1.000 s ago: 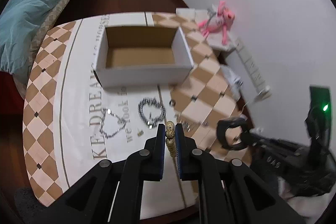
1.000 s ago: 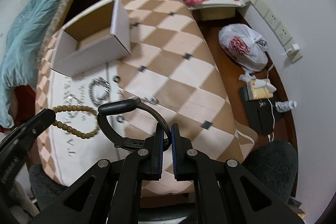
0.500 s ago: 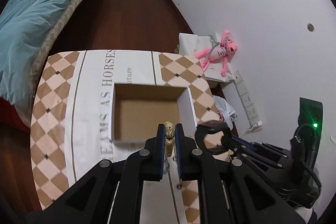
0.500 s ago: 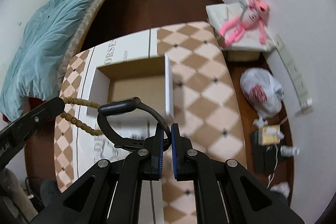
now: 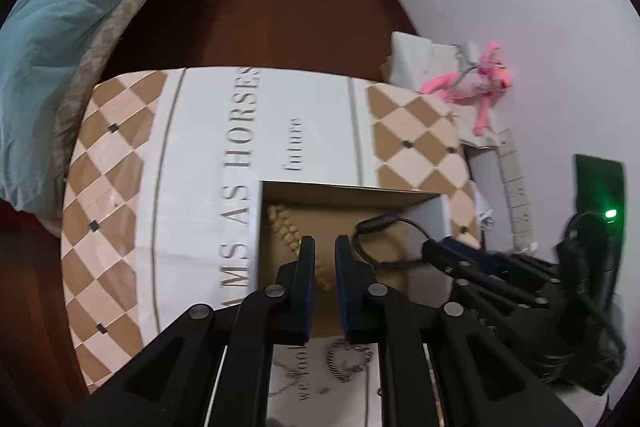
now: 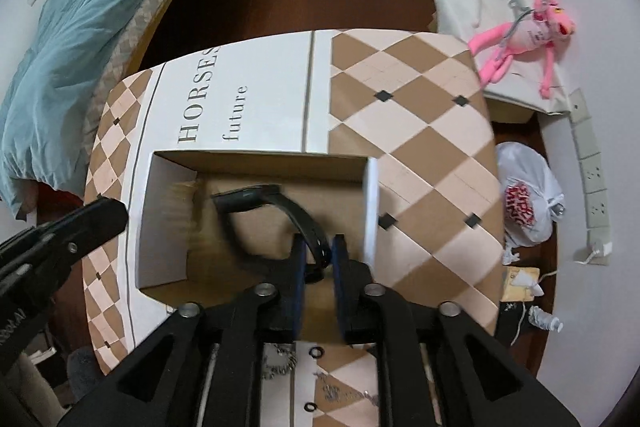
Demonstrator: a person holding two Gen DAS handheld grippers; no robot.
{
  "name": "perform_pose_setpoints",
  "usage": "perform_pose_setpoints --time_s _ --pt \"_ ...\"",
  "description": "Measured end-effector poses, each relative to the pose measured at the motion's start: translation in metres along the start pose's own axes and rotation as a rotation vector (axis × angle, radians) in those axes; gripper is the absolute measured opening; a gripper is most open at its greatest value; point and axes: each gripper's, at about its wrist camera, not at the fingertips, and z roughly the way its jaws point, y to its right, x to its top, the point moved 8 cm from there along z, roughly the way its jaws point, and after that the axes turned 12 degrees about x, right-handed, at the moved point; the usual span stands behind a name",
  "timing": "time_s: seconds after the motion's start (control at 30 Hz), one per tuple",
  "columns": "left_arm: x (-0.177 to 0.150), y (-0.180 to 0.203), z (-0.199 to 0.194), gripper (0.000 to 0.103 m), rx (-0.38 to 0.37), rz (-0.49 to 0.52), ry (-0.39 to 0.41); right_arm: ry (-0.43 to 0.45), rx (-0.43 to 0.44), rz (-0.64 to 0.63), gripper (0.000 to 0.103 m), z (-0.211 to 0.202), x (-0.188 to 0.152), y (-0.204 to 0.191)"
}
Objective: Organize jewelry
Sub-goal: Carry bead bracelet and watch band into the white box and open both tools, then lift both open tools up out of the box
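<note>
Where half a second ago the left claw [image 5: 322, 251] was pinching the bead bracelet [image 5: 286, 227], its fingers now stand apart with a clear gap, and the beads lie loose inside the cardboard box [image 5: 438, 205], along its left wall. Over to the right claw [image 6: 318, 259]: it too has spread its fingers, and the black wristband [image 6: 280, 203] that it was clamping sits slack between the pads, its loop reaching out over the box floor. Both claws have come in over the box, which has slid from mid-frame to right under them. At the near edge of the table [image 6: 420, 131], a silver chain [image 5: 348, 357] and small dark rings [image 6: 317, 351] lie on the checked cloth printed with "HORSES". Farther out: dark wood floor, a bed with a teal duvet [image 6: 76, 39] far left, a pink plush toy [image 6: 520, 39] on a cushion far right, and a white plastic bag [image 6: 528, 195] by the wall.
</note>
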Motion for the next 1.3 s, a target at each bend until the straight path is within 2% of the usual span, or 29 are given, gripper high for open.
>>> perform_pose_setpoints --time_s 0.03,0.1,0.17,0.2,0.23,0.27,0.3,0.33,0.37,0.4,0.43,0.47,0.53,0.67,0.87,1.3 --pt "0.001 -0.002 0.000 0.009 0.011 0.000 0.002 0.002 0.001 0.002 0.035 0.000 0.001 0.000" --pt "0.003 -0.009 -0.001 0.015 0.052 0.004 0.013 0.012 0.005 0.005 0.051 -0.002 0.005 -0.001" --pt "0.004 -0.016 -0.003 0.029 0.083 -0.001 0.029 0.026 0.003 0.005 0.054 -0.008 0.005 -0.001" --pt "0.004 -0.020 -0.005 0.043 0.104 -0.005 0.039 0.031 0.000 0.003 0.054 -0.011 0.006 -0.001" --pt "0.003 -0.024 -0.008 0.056 0.124 -0.007 0.064 0.038 -0.006 -0.001 0.060 -0.014 0.005 -0.002" --pt "0.004 -0.028 -0.010 0.063 0.149 -0.009 0.086 0.049 -0.014 -0.006 0.065 -0.019 0.004 -0.002" --pt "0.003 -0.031 -0.012 0.071 0.175 -0.007 0.103 0.060 -0.029 -0.010 0.079 -0.023 0.003 -0.002" --pt "0.001 -0.034 -0.014 0.072 0.197 -0.004 0.120 0.069 -0.043 -0.014 0.090 -0.025 0.000 -0.001" --pt "0.000 -0.036 -0.015 0.073 0.209 -0.005 0.132 0.076 -0.055 -0.018 0.093 -0.027 -0.002 0.000" --pt "-0.003 -0.038 -0.015 0.084 0.223 -0.005 0.148 0.084 -0.076 -0.023 0.094 -0.029 -0.007 0.001" --pt "-0.008 -0.038 -0.015 0.099 0.233 -0.003 0.160 0.082 -0.094 -0.030 0.094 -0.030 -0.011 0.003" --pt "-0.011 -0.040 -0.013 0.103 0.237 -0.004 0.164 0.083 -0.108 -0.032 0.095 -0.030 -0.015 0.005" --pt "-0.020 -0.040 -0.008 0.103 0.256 -0.003 0.153 0.090 -0.120 -0.026 0.099 -0.028 -0.026 0.009" --pt "-0.033 -0.039 -0.002 0.103 0.289 0.016 0.148 0.104 -0.156 -0.026 0.099 -0.025 -0.042 0.014" --pt "-0.047 -0.034 -0.007 0.103 0.291 0.018 0.159 0.139 -0.181 -0.027 0.100 -0.034 -0.054 0.017" --pt "-0.069 -0.021 -0.073 0.103 0.290 0.015 0.283 0.300 -0.219 -0.058 0.099 -0.106 -0.076 0.000"
